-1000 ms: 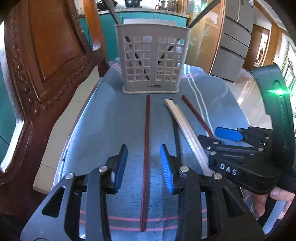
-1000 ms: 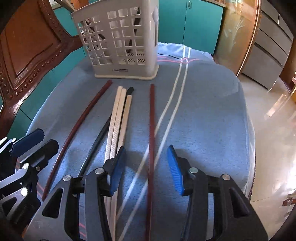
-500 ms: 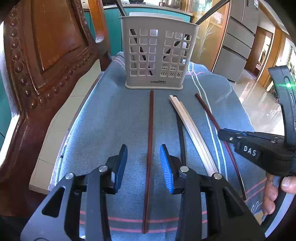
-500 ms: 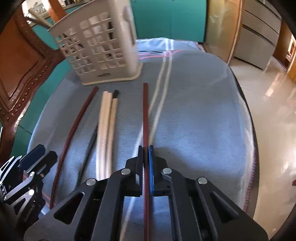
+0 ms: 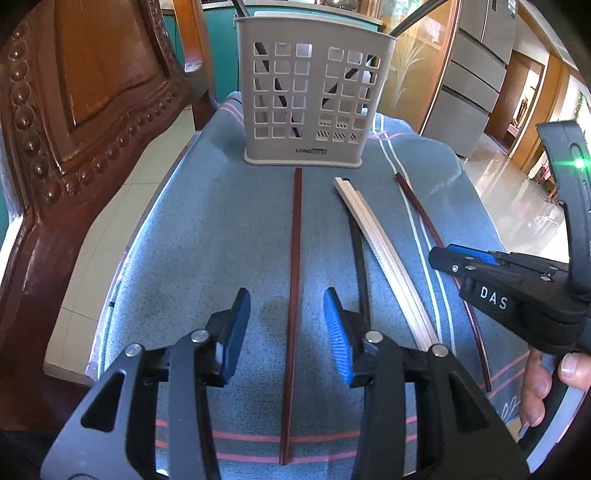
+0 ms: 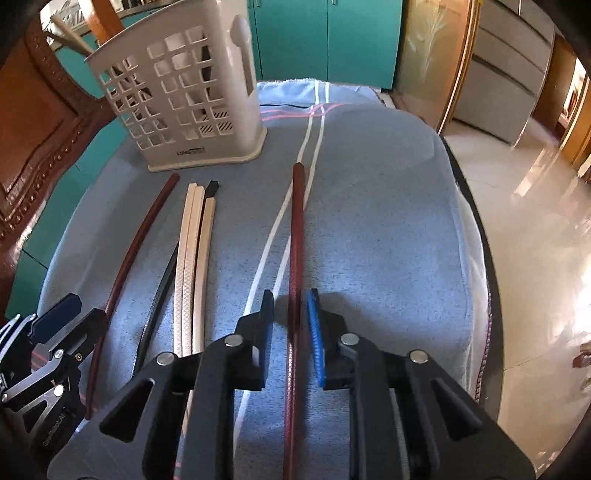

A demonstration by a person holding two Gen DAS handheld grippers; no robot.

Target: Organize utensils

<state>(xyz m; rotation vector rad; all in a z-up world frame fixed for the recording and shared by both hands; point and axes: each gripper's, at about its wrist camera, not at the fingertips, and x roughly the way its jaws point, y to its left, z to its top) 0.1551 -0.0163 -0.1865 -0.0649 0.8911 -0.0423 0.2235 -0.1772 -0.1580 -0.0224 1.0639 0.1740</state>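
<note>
Upper centre of the left wrist view: a cream basket (image 5: pixel 280 151) on a blue cloth (image 5: pixel 207 240), with the dark handles (image 5: pixel 424 16) inside glimpsed only through the lattice and cut off by the top edge. Impossible to tell what kind of utensils. Carved wooden chair (image 5: pixel 74 110) filling the left side.

Lower centre: left gripper (image 5: pixel 288 325) spread wide and holding nothing, its blue-padded fingers (image 5: pixel 236 328) well clear on either side of a dark red chopstick (image 5: pixel 294 258) lying straight down the middle, far tip just short of the basket.

Right of centre: a black chopstick (image 5: pixel 360 258) partly tucked under a pair of cream chopsticks (image 5: pixel 380 251), with the near ends of all three lost behind the gripper's right finger.

Far right: a second red chopstick (image 5: pixel 421 214), its middle stretch hidden behind the right gripper (image 5: pixel 448 256), gripped by a hand (image 5: pixel 543 380) only partly in frame.

In the right wrist view, the same chopstick running up the centre between that gripper's fingers (image 6: pixel 314 332), parted just slightly, with a sliver of gap on each side and no firm hold visible. Far tip blurred, near end cut off by the bottom edge. Unclear whether lying flat on the cloth or raised off it. Basket at upper left, well beyond the tip.
</note>
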